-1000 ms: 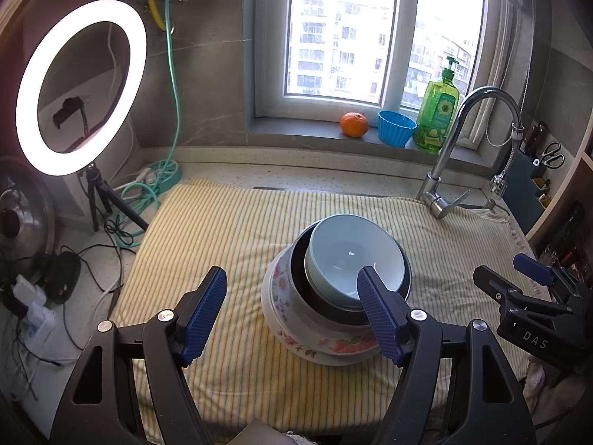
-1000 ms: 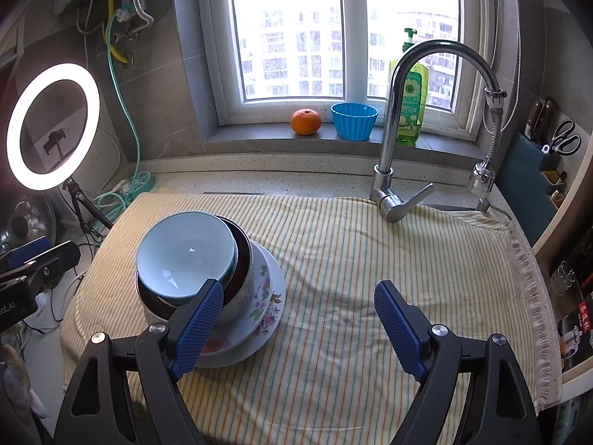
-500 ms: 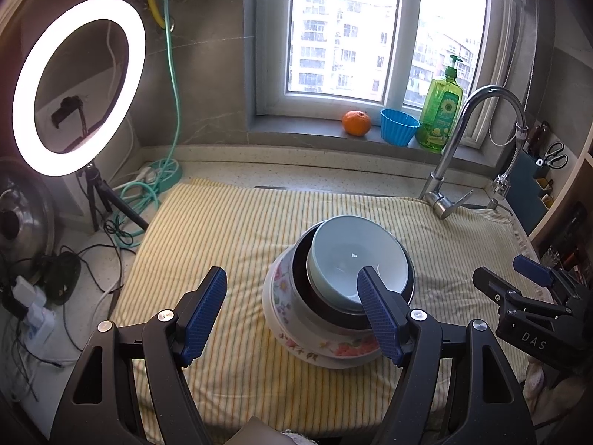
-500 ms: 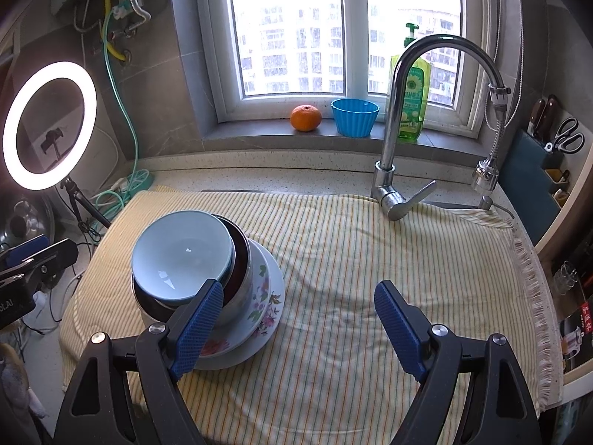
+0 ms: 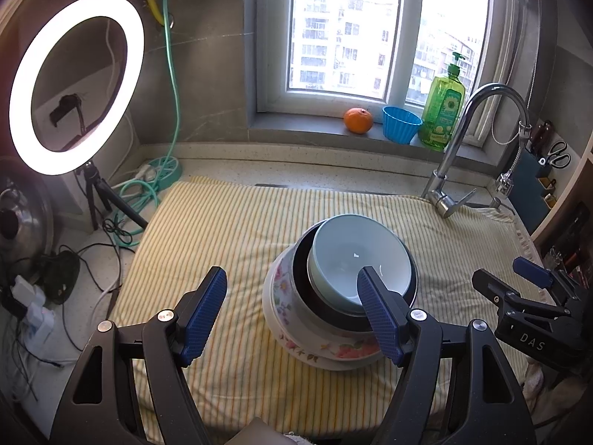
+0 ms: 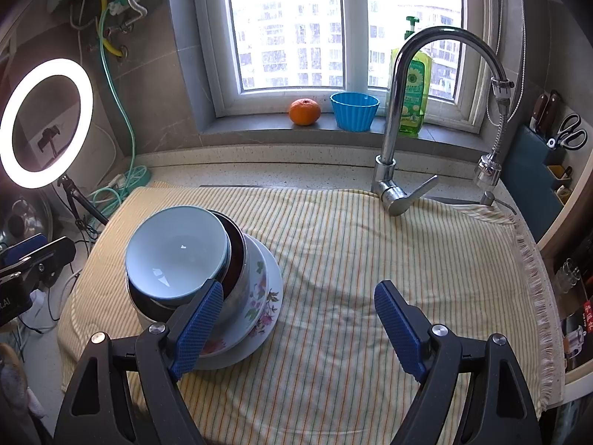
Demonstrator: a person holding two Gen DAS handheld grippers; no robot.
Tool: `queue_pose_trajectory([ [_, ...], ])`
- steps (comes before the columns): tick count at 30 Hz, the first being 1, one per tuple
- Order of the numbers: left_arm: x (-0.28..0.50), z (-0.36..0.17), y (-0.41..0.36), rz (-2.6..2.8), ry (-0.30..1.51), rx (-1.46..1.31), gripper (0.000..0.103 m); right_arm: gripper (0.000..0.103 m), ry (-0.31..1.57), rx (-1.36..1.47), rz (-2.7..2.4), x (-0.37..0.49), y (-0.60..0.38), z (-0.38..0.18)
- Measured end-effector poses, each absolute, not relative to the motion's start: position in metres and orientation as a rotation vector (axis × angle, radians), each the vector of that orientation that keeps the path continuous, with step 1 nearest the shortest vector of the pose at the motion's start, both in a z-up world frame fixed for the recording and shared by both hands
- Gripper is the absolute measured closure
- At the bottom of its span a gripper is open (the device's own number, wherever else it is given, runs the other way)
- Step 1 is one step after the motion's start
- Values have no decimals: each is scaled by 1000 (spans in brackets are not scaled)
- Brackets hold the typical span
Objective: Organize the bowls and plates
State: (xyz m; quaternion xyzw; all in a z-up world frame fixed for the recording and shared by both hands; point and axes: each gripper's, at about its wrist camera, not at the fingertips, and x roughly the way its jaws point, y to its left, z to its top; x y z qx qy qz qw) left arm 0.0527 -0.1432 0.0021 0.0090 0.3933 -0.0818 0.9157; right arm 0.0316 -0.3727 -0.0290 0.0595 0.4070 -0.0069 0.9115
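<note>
One stack on the striped cloth (image 6: pixel 370 259): light blue bowl (image 6: pixel 174 256), dark bowl (image 6: pixel 235 256), floral bowl (image 6: pixel 255 289), white plate (image 6: pixel 272 270). Left gripper (image 5: pixel 292 311) and right gripper (image 6: pixel 296 328) both gape wide, holding nothing.

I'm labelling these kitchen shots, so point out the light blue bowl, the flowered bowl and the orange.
light blue bowl (image 6: pixel 174 252), right wrist view, inner bottom
flowered bowl (image 6: pixel 257 289), right wrist view, painted outer wall
orange (image 6: pixel 304 111), right wrist view, middle of the fruit
</note>
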Motion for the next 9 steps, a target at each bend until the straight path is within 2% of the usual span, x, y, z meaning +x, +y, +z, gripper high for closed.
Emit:
queue_pose_trajectory([
  [9, 56, 1, -145, -172, 808, 23, 30, 22, 847, 119, -12, 36, -376, -34],
])
